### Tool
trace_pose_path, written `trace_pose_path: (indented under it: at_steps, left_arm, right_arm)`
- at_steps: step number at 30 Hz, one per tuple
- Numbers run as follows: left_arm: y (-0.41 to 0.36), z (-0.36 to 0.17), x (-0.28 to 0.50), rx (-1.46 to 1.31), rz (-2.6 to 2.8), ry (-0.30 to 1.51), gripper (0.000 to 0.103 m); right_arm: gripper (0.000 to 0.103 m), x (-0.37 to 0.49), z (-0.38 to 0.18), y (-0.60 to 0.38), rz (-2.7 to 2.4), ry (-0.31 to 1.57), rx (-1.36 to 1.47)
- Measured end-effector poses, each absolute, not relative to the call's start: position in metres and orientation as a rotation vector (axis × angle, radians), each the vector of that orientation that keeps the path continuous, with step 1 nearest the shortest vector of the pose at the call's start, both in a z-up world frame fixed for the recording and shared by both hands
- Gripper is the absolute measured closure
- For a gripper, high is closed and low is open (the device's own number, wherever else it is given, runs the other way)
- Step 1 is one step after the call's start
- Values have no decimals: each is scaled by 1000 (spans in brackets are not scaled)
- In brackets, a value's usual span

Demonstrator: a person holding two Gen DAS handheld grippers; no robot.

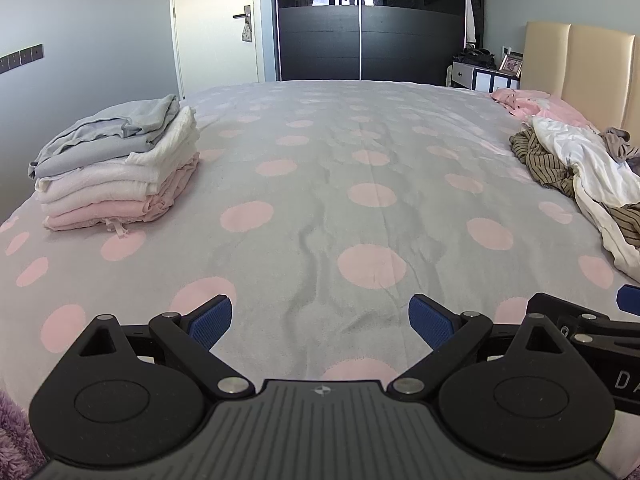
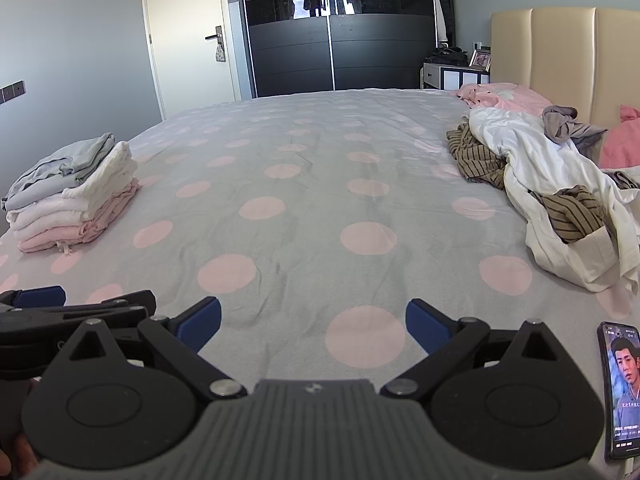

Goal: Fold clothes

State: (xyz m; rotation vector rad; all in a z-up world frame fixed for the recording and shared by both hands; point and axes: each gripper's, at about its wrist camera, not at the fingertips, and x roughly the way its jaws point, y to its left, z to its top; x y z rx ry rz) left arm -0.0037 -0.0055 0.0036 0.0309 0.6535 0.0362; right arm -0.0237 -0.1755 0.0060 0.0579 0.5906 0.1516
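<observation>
My left gripper (image 1: 320, 320) and right gripper (image 2: 313, 322) hover side by side over the polka-dot bed (image 2: 304, 200), fingers released and empty. Farther off, folded clothes (image 1: 116, 168) are stacked left; unfolded clothes (image 2: 548, 184) are heaped right.

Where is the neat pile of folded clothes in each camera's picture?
Left wrist: the folded stack sits at the left, on the bed's far left edge.
Right wrist: the folded stack lies at the far left.
Shared landmark: the black wardrobe at top centre.
</observation>
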Motion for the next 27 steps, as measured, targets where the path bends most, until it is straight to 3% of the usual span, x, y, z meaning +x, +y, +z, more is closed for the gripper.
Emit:
trace_pose_path:
  at_steps: [27]
  left_arm:
    - [-18, 24, 1, 83, 10, 636, 6]
  right_arm:
    - [3, -20, 27, -181, 194, 621, 8]
